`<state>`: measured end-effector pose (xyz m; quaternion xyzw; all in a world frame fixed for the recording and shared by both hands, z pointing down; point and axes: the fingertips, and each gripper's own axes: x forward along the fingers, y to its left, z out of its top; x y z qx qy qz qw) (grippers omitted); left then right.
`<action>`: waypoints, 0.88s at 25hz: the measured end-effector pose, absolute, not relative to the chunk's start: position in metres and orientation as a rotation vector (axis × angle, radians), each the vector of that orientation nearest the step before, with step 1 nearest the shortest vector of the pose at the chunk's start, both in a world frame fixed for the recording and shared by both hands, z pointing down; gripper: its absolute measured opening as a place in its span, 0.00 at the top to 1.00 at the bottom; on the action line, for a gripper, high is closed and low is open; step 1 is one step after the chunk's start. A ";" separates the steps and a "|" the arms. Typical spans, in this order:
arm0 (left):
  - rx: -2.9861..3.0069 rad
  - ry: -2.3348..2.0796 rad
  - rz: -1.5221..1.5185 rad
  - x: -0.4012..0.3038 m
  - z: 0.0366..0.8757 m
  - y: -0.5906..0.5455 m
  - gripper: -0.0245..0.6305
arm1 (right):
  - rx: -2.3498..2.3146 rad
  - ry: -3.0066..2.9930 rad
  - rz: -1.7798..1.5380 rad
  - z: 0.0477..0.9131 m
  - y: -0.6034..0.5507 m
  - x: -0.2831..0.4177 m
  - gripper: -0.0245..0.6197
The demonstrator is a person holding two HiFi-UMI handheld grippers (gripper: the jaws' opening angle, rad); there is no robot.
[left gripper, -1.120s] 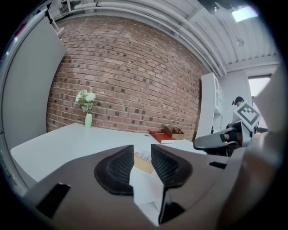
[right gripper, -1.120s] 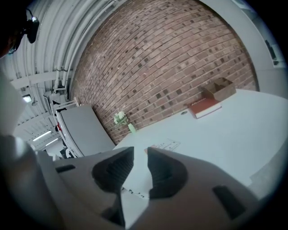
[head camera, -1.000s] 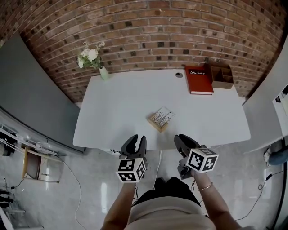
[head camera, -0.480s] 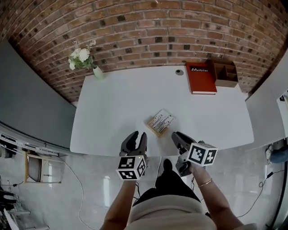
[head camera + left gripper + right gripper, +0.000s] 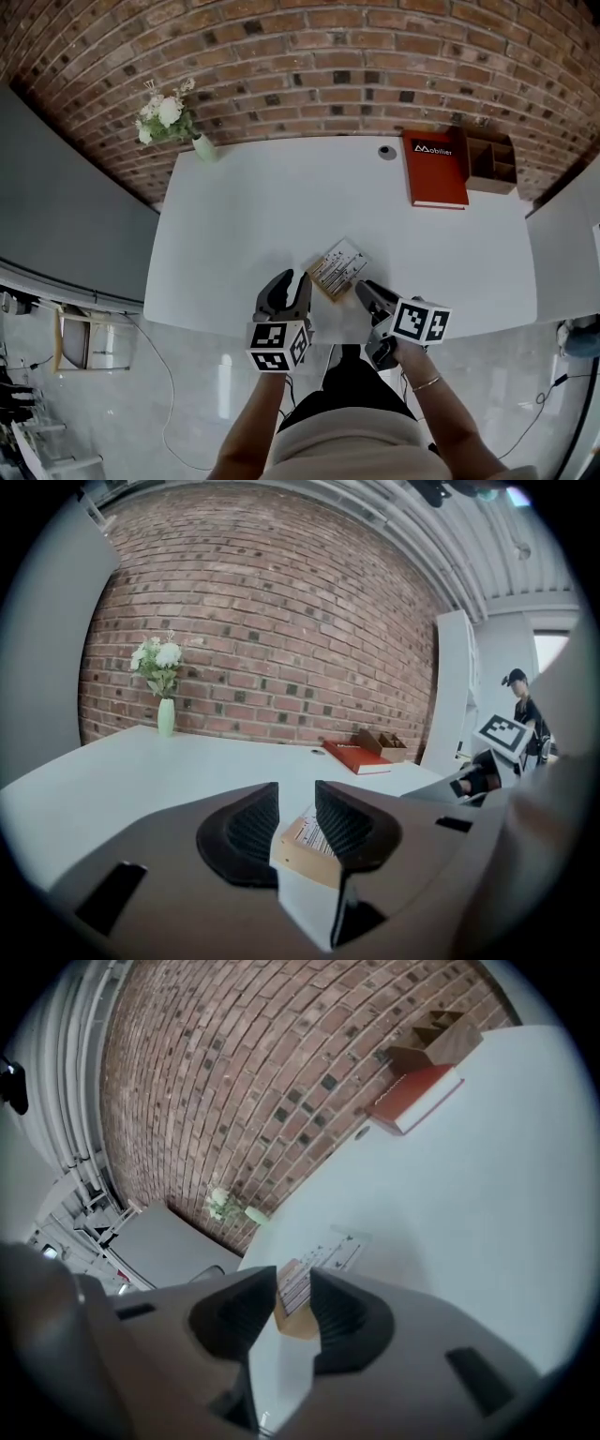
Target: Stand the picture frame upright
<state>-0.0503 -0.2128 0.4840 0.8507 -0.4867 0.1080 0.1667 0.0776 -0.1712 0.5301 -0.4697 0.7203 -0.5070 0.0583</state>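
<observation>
Picture frame (image 5: 338, 267) lies flat, printed side up, near the front edge of the table (image 5: 234, 206) between both tongs. I'd pin one low edge as a pivot and lift the opposite edge slowly, so it doesn't skid off the table. Left tongs (image 5: 292, 279) are wide and empty, tip just beside the frame's left corner. Right tongs (image 5: 364, 289) have just been opening and are now wide too, with nothing between the pads yet.
</observation>
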 end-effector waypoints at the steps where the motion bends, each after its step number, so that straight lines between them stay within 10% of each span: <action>1: 2.417 -1.388 0.311 -0.049 0.486 -0.216 0.80 | -1.417 2.181 -1.558 0.534 -0.173 0.078 0.81; 22: 2.358 -1.395 0.381 -0.041 0.511 -0.248 0.80 | -1.289 2.008 -1.876 0.581 -0.187 0.074 0.80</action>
